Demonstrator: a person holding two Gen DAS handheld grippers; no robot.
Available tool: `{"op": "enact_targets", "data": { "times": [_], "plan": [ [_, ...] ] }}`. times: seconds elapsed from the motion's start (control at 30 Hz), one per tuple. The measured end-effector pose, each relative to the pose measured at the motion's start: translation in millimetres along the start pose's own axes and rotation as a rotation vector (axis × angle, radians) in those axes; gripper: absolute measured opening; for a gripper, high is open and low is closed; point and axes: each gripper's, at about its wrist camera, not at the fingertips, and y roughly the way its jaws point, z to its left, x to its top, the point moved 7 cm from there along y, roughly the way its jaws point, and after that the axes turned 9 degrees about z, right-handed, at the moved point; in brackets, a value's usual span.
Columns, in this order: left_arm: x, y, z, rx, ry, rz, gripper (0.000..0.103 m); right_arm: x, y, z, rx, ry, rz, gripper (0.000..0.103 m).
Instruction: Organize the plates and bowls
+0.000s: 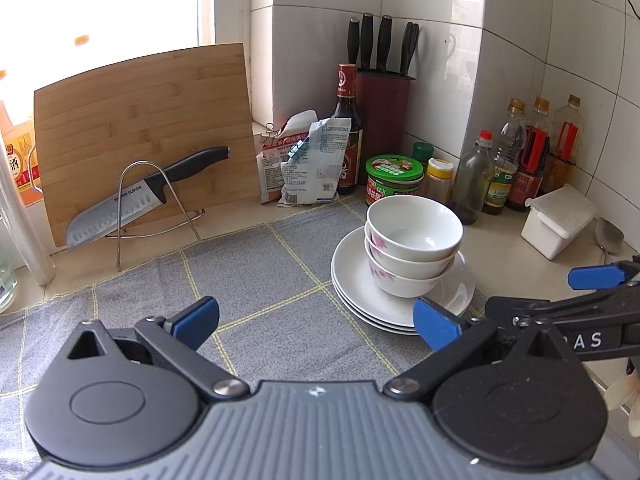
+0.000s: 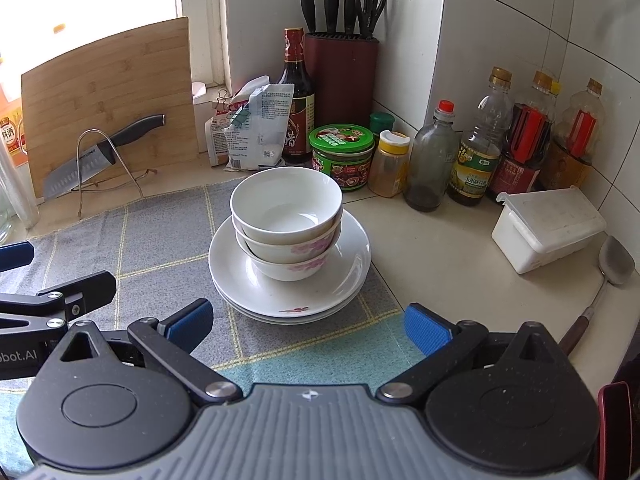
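Note:
Three white bowls [image 1: 414, 240] [image 2: 286, 220] with pink flowers are nested upright on a stack of three white plates [image 1: 356, 292] [image 2: 344, 276]. The stack sits at the right edge of a grey checked cloth [image 1: 256, 280] [image 2: 152, 248]. My left gripper [image 1: 316, 326] is open and empty, low over the cloth, with the stack ahead to its right. My right gripper [image 2: 308, 328] is open and empty too, just short of the plates' near rim, facing the stack head on. Each gripper shows at the edge of the other's view.
A bamboo cutting board [image 1: 140, 132] and a knife [image 1: 136, 200] on a wire stand lean at the back left. Packets, a knife block [image 2: 340, 76], jars and bottles [image 2: 480, 152] line the tiled corner. A white lidded box [image 2: 548, 228] and a spatula [image 2: 612, 268] lie right.

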Motion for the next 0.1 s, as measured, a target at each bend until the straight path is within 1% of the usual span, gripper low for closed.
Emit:
{"op": "enact_targets", "data": {
  "times": [0.1],
  "plan": [
    [0.2, 0.0, 0.0, -0.001, 0.001, 0.000, 0.102, 0.0, 0.1, -0.3, -0.001, -0.001, 0.001, 0.103]
  ]
}}
